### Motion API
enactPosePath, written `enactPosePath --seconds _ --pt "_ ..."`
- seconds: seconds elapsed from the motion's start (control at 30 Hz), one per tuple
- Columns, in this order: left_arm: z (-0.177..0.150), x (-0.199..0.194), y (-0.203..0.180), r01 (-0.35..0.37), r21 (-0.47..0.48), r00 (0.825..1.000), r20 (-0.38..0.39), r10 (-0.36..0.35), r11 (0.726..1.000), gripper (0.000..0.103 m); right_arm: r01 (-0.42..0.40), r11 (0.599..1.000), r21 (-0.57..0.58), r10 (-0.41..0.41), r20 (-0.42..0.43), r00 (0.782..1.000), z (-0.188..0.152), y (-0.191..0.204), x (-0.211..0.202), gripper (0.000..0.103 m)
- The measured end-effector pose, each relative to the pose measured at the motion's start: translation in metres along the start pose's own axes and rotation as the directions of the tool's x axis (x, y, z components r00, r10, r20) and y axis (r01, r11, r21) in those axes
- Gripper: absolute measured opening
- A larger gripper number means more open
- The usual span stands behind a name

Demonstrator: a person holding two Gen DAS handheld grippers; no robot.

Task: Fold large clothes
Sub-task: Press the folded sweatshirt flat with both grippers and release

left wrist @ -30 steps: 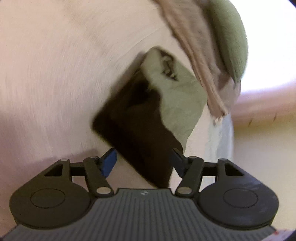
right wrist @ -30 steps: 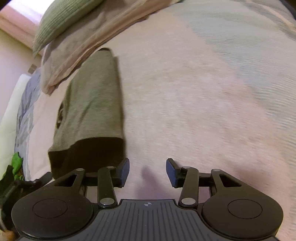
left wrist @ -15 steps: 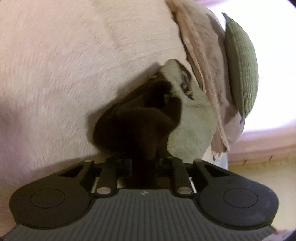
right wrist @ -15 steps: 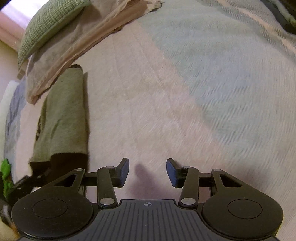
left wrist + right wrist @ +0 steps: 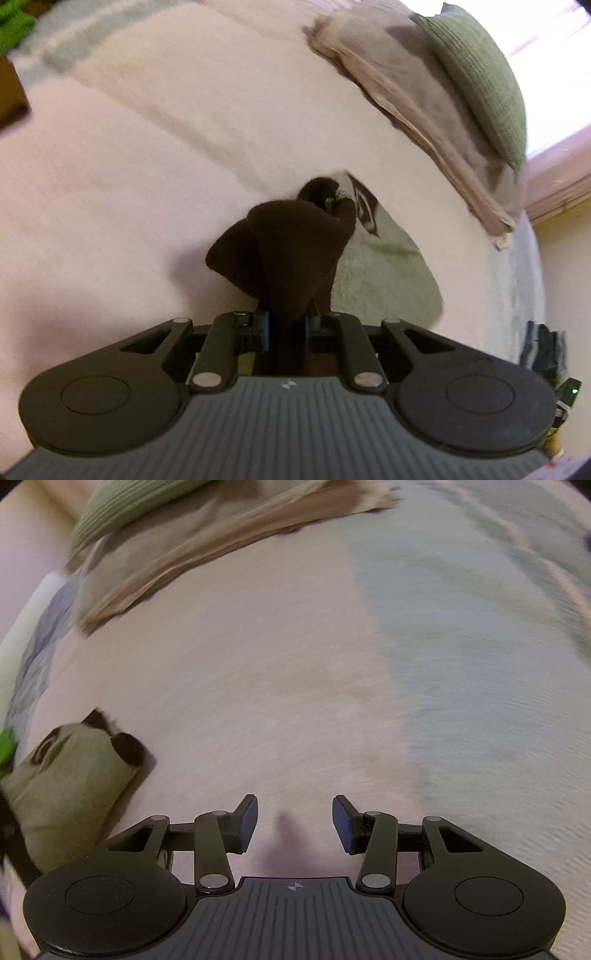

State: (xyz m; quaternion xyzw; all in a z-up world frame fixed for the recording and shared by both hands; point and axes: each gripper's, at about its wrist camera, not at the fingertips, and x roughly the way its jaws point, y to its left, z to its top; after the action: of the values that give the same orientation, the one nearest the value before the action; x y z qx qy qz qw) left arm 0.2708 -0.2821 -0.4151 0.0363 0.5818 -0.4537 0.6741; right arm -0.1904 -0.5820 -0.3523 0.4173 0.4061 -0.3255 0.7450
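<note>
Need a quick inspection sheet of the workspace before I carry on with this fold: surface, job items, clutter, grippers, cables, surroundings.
Surface: pink blanket on a bed, with a grey-blue striped part on one side.
Job's things: olive garment lying narrow on the blanket; its dark brown end is raised off the bed.
Clutter: beige cloth with a green ribbed cushion on it at the bed's far edge; something bright green in the corner, too cropped to identify.
Grippers: left gripper shut on the dark brown end; right gripper open, nothing between its fingers, over bare blanket.
Cables: nothing seen.
Surroundings: pale wall beside the bed; bright window light above the cushion.
</note>
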Motion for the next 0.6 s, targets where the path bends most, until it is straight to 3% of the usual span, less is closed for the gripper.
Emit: enactPosePath --seconds 0.1,0.2,0.33,0.5,0.57,0.6 --pt "0.018 0.007 0.013 0.004 0.035 1.000 -0.012 -0.003 0.999 0.014 -0.056 0.994 -0.099 0.051 -0.059 0.997 0.007 0.025 0.019 0.042" --pt "0.011 0.026 0.018 -0.012 0.030 1.000 -0.016 0.013 0.999 0.018 -0.095 0.974 -0.206 0.073 -0.113 0.991 0.023 0.057 0.038 0.042" --pt "-0.023 0.008 0.026 -0.043 -0.097 0.997 0.054 0.049 0.994 0.028 -0.112 0.933 -0.342 0.076 -0.116 0.990 0.047 0.097 0.044 0.042" --pt "-0.062 -0.031 0.005 -0.119 -0.160 0.974 0.174 0.147 0.980 0.030 -0.161 0.851 -0.500 0.169 -0.031 0.985 0.047 0.129 0.041 0.042" --pt "-0.079 -0.042 -0.017 -0.131 -0.117 0.963 0.222 0.155 0.984 0.027 -0.167 0.802 -0.573 0.200 -0.006 0.980 0.035 0.146 0.041 0.042" --pt "-0.086 -0.044 -0.030 -0.147 -0.090 0.954 0.250 0.165 0.985 0.020 -0.180 0.765 -0.618 0.229 -0.001 0.974 0.027 0.157 0.040 0.042"
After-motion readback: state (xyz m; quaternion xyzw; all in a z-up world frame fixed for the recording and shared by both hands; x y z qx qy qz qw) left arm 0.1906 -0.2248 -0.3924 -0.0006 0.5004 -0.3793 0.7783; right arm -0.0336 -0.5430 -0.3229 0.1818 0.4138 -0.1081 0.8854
